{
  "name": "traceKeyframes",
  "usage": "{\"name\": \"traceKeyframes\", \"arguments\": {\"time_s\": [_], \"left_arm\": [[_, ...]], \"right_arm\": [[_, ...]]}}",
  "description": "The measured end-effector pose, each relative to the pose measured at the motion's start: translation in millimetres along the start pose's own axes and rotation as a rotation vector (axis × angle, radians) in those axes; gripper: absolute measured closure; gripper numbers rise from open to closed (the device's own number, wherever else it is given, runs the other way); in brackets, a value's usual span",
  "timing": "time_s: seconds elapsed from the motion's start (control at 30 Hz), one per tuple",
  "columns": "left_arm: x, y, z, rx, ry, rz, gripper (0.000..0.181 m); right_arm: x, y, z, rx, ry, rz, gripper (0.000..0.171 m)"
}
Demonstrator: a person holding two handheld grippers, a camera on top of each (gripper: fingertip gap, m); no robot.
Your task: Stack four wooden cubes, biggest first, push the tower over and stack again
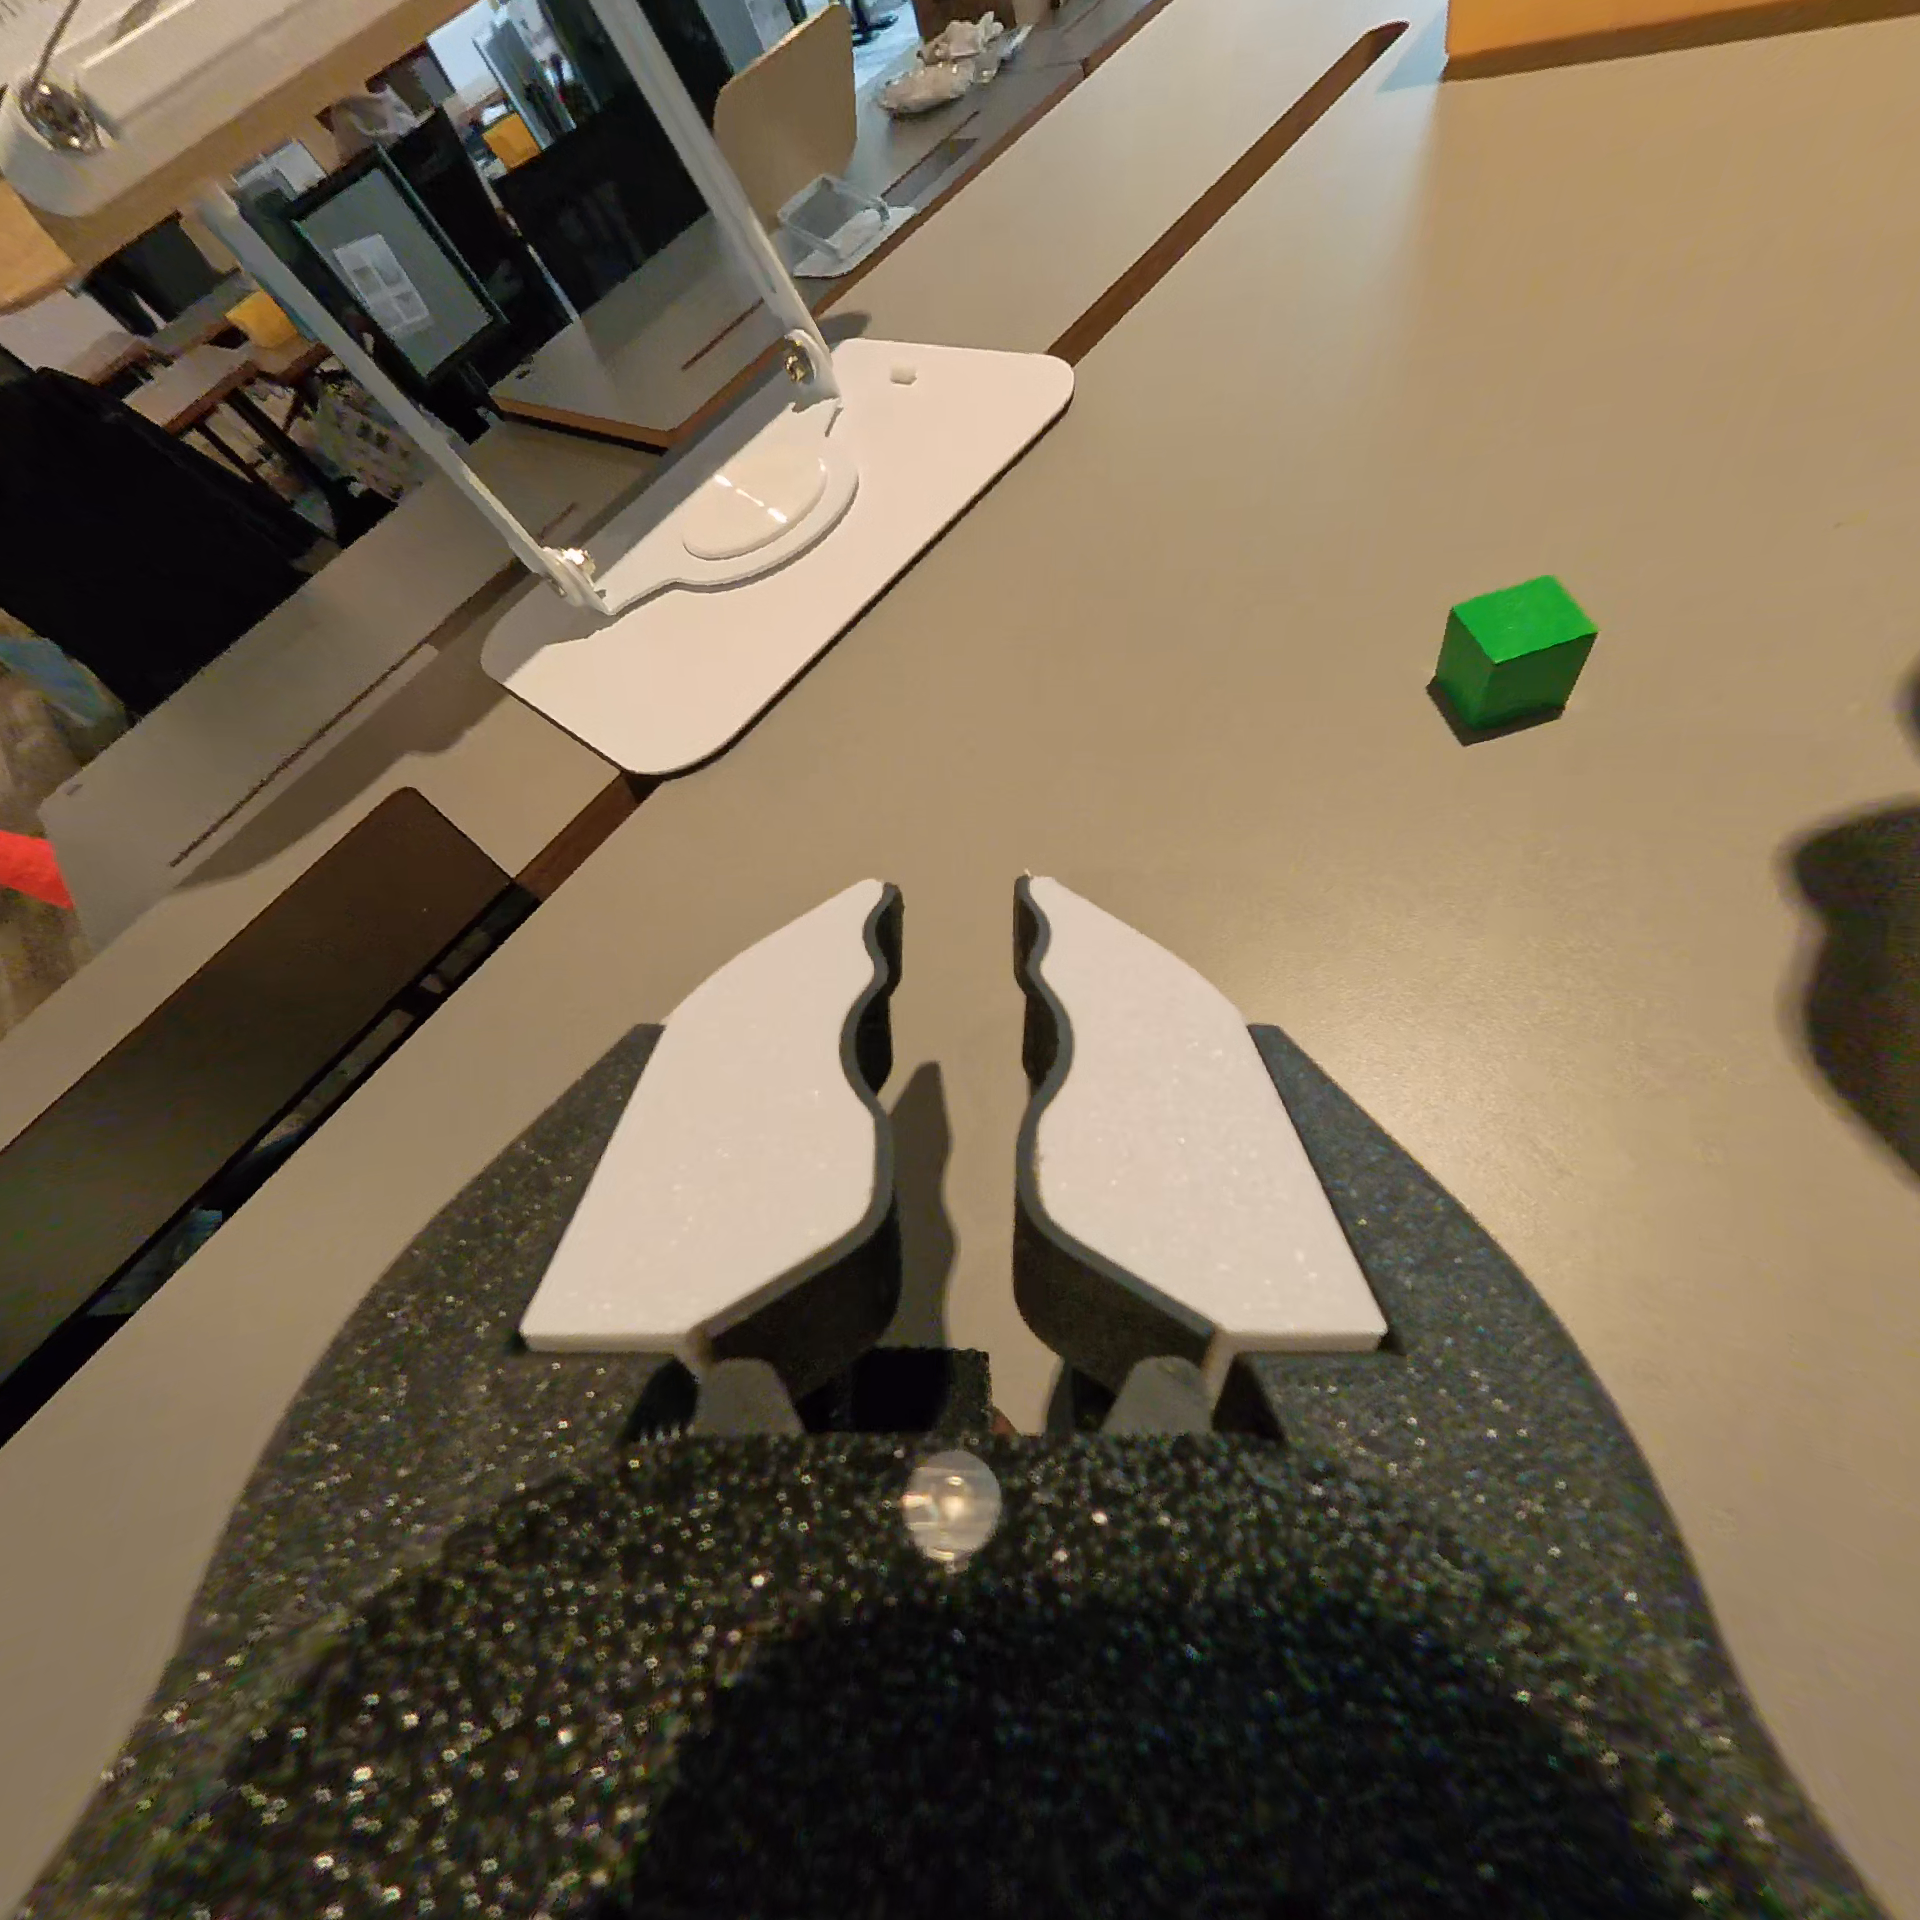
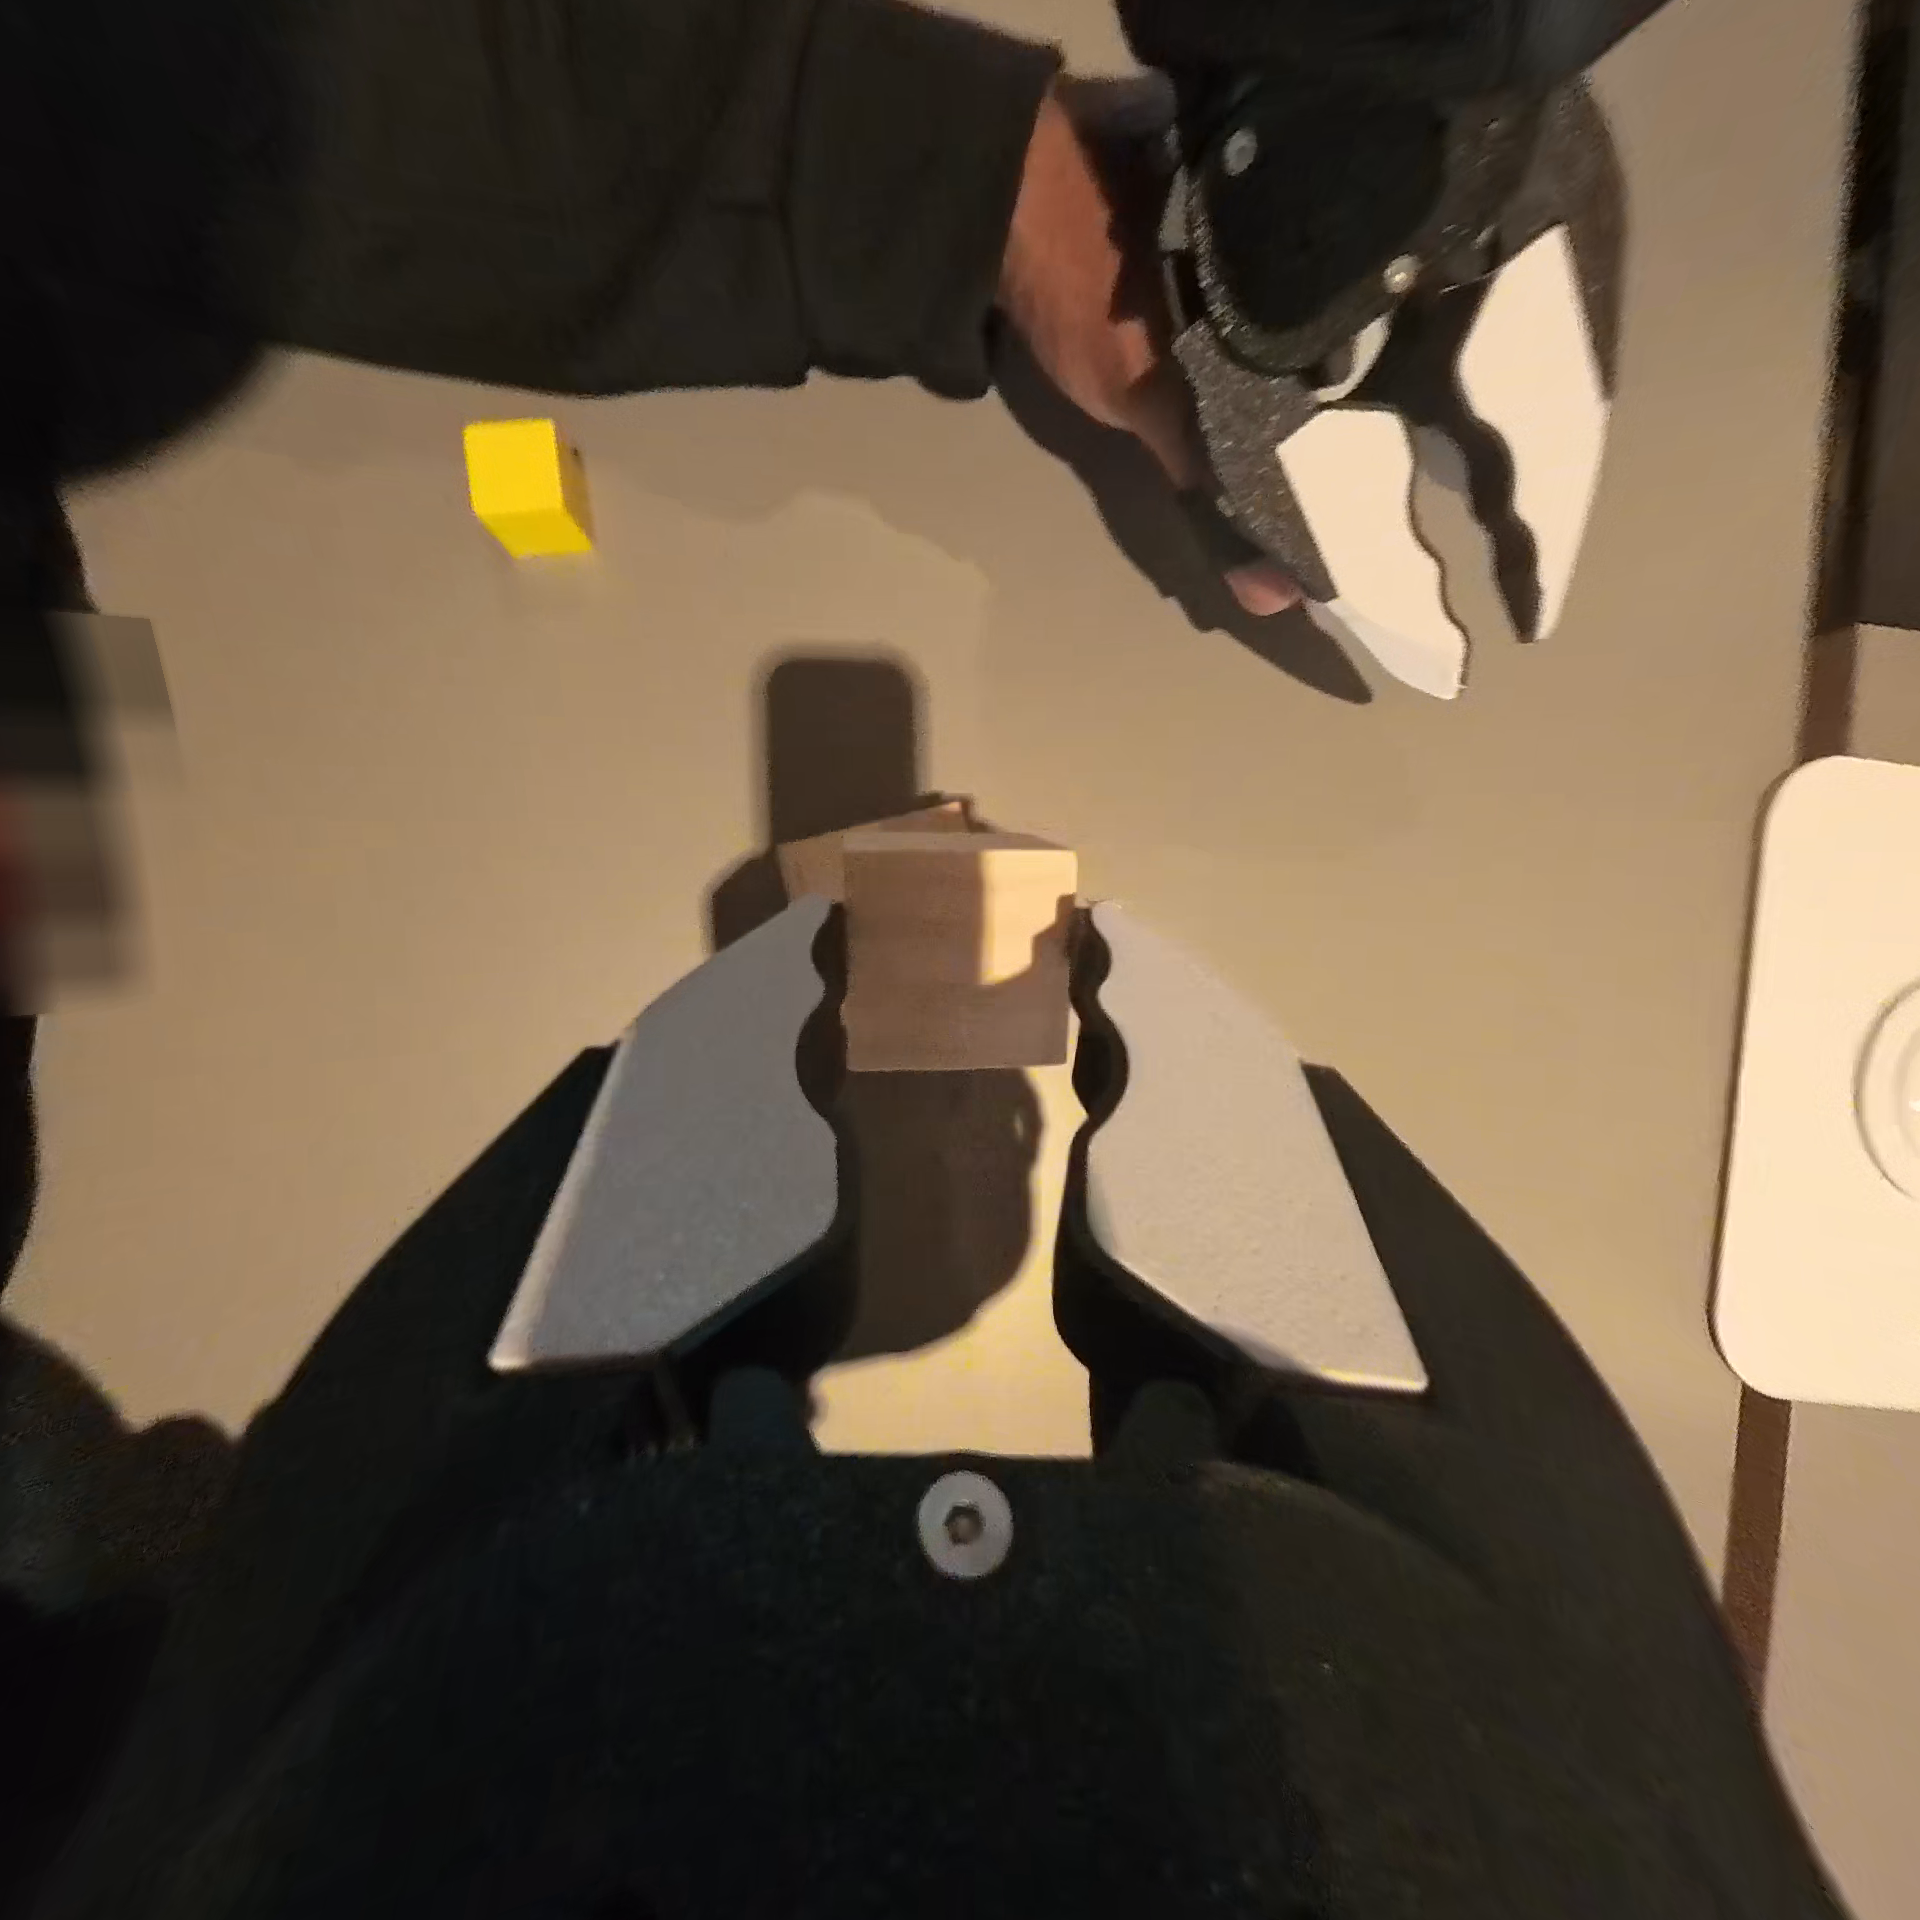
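left gripper [image 1: 958,896]: fingers narrowly apart, holding nothing, above bare table [image 1: 1247,520] | right gripper [image 2: 956,914]: fingers clamped on plain cube [image 2: 951,961], which sits over another plain cube [image 2: 831,857] just behind | green cube [image 1: 1512,655]: far right on table | yellow cube [image 2: 528,486]: far left, well apart | white stand [image 1: 790,561]: far left
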State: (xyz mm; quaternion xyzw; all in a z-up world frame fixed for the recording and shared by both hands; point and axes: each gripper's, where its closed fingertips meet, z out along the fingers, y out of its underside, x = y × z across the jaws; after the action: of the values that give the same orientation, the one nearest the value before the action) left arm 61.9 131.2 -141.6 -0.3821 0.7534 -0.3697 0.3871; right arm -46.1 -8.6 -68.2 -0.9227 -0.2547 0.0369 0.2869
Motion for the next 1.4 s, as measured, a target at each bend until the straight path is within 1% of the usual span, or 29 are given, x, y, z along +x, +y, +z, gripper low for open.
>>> {"name": "traceKeyframes", "arguments": {"time_s": [0.13,0.23,0.4,0.5,0.57,0.63,1.03,1.4], "left_arm": [[2,0,0,0.001,0.005,0.016,0.161],[2,1,1,-0.009,0.016,0.005,0.161],[4,3,3,-0.028,0.034,0.003,0.161],[6,5,4,-0.039,0.036,0.018,0.161],[7,5,4,-0.043,0.037,0.024,0.161],[7,5,4,-0.047,0.038,0.026,0.161],[8,6,5,-0.051,0.040,0.033,0.161],[8,6,6,-0.055,0.045,0.033,0.161]], "right_arm": [[-4,11,13,-0.103,-0.065,-0.076,0.130],[-14,13,23,-0.138,-0.117,-0.126,0.130],[-20,16,38,-0.192,-0.117,-0.182,0.130],[-20,18,37,-0.206,-0.105,-0.210,0.130],[-17,16,35,-0.190,-0.082,-0.224,0.130],[-19,12,35,-0.156,-0.101,-0.229,0.130],[-17,16,38,-0.158,-0.109,-0.231,0.130],[-11,14,40,-0.152,-0.070,-0.258,0.130]]}}
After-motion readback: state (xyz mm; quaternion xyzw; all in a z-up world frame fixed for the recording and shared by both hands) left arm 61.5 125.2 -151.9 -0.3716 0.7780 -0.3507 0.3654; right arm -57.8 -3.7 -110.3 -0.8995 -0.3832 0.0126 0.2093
